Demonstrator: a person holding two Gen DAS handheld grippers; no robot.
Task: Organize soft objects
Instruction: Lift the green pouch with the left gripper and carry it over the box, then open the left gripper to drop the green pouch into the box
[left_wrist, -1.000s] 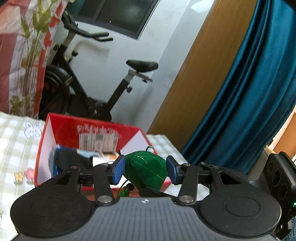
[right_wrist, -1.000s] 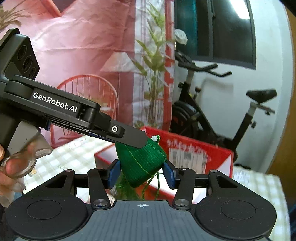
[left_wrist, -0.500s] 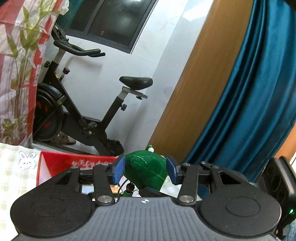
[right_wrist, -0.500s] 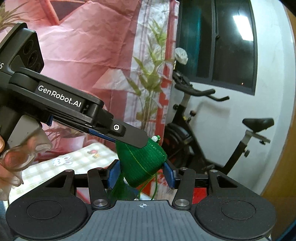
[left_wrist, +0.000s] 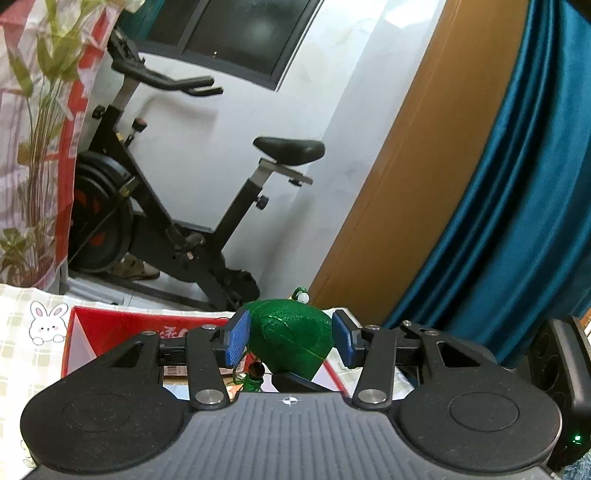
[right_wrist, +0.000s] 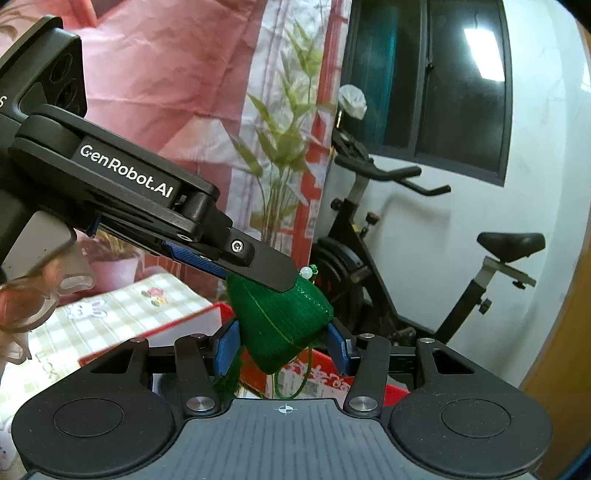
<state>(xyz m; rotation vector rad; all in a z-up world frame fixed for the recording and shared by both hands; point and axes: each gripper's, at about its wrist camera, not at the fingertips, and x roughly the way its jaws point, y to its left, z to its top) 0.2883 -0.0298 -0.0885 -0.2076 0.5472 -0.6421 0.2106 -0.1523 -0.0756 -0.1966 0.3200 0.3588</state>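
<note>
- Green woven pouch (left_wrist: 291, 341) sits centre frame, pinched by both the left gripper (left_wrist: 291, 341) and the right gripper (right_wrist: 282, 341).
- Red box (left_wrist: 147, 326), lower left, mostly hidden behind the fingers.
- Tassel (right_wrist: 229, 380) partly hidden.

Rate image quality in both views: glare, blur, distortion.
Left wrist: sharp, fisheye bends the door frame; green pouch evenly lit, no glare. Right wrist: a lamp's glare on the window; hand at the left edge smeared and soft.
</note>
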